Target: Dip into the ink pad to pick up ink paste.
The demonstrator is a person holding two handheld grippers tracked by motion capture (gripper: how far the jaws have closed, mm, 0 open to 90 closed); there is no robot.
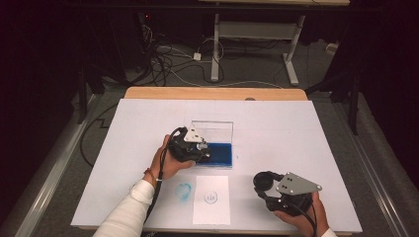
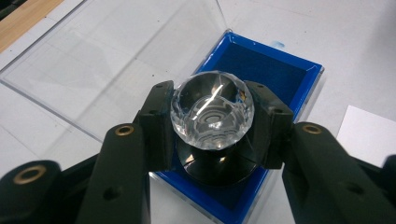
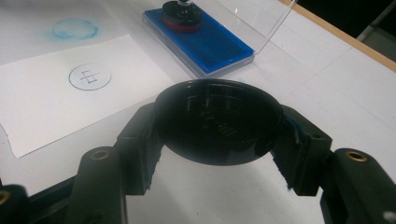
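Note:
My left gripper (image 2: 212,122) is shut on a stamp (image 2: 212,109) with a clear faceted knob. The stamp's black base rests on the blue ink pad (image 2: 275,70), whose clear lid (image 2: 93,60) stands open behind it. From above, the left gripper (image 1: 201,148) sits over the left end of the ink pad (image 1: 220,154) at the table's middle. My right gripper (image 3: 217,128) is shut on a round black cap (image 3: 217,116), held low over the table at the front right (image 1: 264,185). A white paper sheet (image 1: 211,210) with a round blue stamp print (image 1: 211,197) lies near the front edge.
A blue ink smudge (image 1: 184,190) marks the white table cover left of the paper. The wooden table edge (image 1: 212,93) runs along the back. Beyond it are cables and a desk frame (image 1: 215,49) on the floor.

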